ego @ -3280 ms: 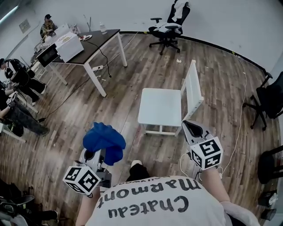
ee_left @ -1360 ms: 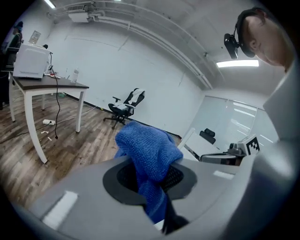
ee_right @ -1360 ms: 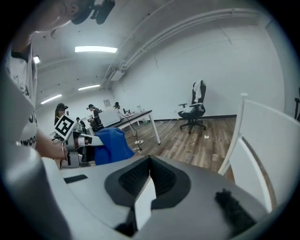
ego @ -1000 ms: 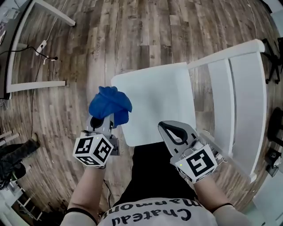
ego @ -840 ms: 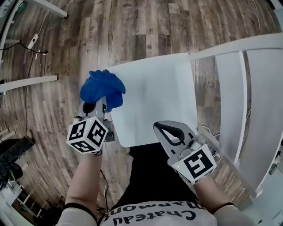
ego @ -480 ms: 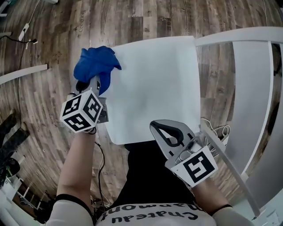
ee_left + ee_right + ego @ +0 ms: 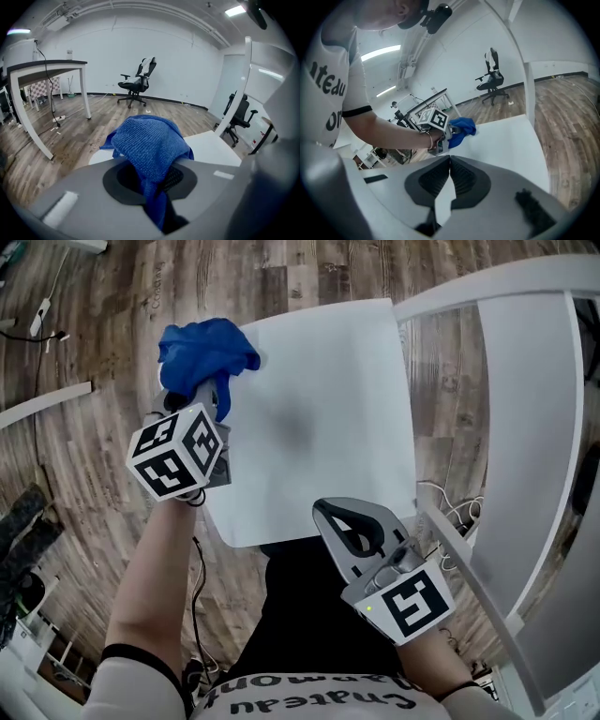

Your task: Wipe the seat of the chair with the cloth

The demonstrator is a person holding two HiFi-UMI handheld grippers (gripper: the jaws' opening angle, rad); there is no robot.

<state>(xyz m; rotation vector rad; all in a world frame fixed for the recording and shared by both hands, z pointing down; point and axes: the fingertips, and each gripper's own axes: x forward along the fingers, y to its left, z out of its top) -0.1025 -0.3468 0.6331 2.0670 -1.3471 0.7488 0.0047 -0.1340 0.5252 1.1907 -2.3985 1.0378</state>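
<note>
A white chair stands in front of me, its flat seat bare and its slatted back at the right. My left gripper is shut on a bunched blue cloth, held at the seat's far left corner; the cloth fills the left gripper view, and whether it touches the seat I cannot tell. My right gripper hovers above the seat's near right edge, its jaws closed together with nothing between them. In the right gripper view the cloth and the seat lie ahead.
Wooden floor surrounds the chair. A white table leg and a cable lie at the left. A cable lies on the floor under the chair back. A black office chair stands far off by the wall.
I have walked up to the chair. Over the last second my left gripper carried the cloth forward along the seat's left edge to its far left corner. The right gripper stayed near the front edge.
</note>
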